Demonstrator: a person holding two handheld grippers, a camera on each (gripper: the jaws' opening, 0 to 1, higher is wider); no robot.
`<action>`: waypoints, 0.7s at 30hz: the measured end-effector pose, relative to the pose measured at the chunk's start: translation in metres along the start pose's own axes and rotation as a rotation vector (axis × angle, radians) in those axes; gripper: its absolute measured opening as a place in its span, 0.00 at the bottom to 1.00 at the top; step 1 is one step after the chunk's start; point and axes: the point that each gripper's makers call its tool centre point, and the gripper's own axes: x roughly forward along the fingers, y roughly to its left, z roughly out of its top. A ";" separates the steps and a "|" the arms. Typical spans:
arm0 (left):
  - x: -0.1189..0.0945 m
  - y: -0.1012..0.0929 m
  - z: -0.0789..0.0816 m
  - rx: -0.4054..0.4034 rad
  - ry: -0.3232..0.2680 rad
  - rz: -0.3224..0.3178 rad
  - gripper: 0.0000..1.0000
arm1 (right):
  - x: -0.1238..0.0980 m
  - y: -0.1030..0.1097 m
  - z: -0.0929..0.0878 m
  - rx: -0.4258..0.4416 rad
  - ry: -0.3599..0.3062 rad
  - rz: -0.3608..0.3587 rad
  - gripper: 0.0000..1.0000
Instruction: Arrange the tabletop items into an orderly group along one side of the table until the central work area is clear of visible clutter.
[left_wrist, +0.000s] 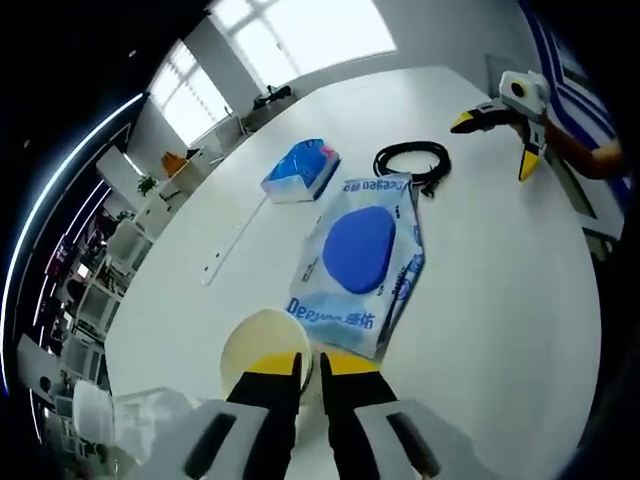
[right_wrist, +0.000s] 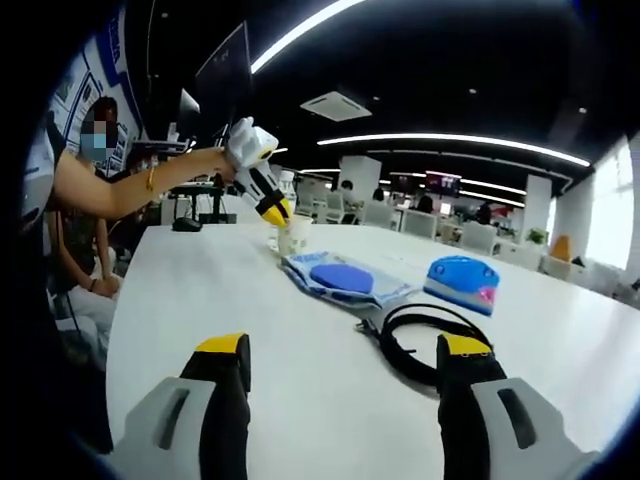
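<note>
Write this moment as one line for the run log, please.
left gripper: shut on paper cup rim | right gripper: open, above table near black cable | wipes pack, blue tissue pack: untouched

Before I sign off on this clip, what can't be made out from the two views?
- Cup: in the left gripper view the left gripper covers its near rim, so the contents are hidden; in the right gripper view it is too small to tell.
- Wipes pack: print too small to read fully.
- Cable: in the right gripper view one finger of the right gripper hides its near end.
- Blue pack: label blurred.
</note>
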 end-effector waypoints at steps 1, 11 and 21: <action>0.000 0.000 -0.001 -0.006 0.001 0.000 0.11 | 0.000 0.000 0.001 -0.001 -0.001 0.000 0.73; -0.003 0.002 -0.001 0.017 0.019 0.034 0.22 | -0.001 -0.002 0.002 -0.011 -0.001 -0.001 0.72; -0.006 0.002 0.002 0.025 0.013 0.036 0.23 | -0.001 -0.002 0.002 -0.011 0.001 -0.001 0.72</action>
